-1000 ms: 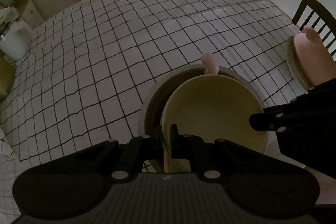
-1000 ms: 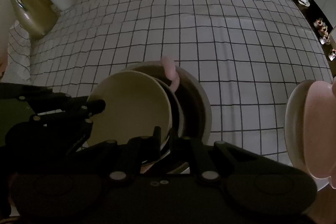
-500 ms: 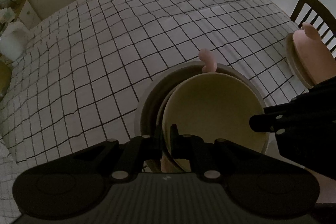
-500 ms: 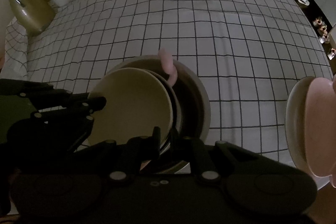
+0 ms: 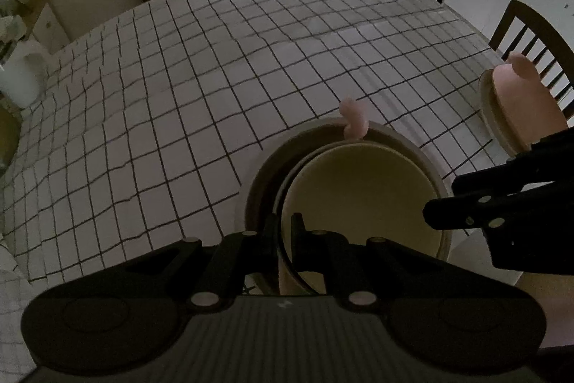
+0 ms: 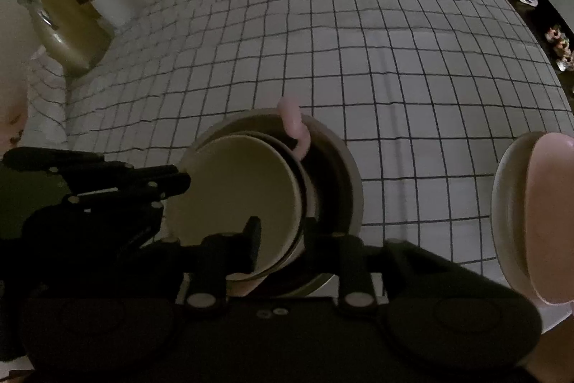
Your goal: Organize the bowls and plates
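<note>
Two grippers work one nested stack. The left gripper [image 5: 284, 232] is pinched tight on the near rim of the cream bowl [image 5: 358, 200], which sits just ahead of it inside the larger grey bowl [image 5: 262, 174] on the checked table [image 5: 161, 88]. The right gripper [image 6: 280, 239] has just been opening — its jaws stand apart, straddling the same bowl's rim without pressing it. A pink handle [image 6: 296, 128] pokes up at the far rim. These look like glazed ceramic: stiff, weighty, slippery and chip-prone, so the rim edge seems the surest hold — squarely, not at a slant.
</note>
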Demonstrator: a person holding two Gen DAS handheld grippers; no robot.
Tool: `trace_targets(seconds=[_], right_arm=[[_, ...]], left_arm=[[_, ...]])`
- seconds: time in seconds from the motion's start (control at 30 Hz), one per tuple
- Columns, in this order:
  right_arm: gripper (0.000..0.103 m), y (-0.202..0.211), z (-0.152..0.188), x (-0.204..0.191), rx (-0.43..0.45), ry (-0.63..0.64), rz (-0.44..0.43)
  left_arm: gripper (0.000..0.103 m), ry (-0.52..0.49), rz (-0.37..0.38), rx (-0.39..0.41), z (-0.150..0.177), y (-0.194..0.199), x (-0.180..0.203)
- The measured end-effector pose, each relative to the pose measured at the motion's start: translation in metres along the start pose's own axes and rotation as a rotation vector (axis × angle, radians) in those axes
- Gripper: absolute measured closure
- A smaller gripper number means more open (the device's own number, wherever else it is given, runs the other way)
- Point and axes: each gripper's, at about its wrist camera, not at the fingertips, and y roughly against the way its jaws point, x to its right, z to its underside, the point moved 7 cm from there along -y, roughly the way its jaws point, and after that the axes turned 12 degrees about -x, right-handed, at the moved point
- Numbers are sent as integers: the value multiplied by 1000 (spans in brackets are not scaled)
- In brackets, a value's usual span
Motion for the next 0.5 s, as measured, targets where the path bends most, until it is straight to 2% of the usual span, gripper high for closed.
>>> trace_targets(seconds=[0.5], right_arm=[[50, 25, 6, 7, 74, 27, -40]], left_arm=[[92, 10, 29, 61, 1, 30, -4]])
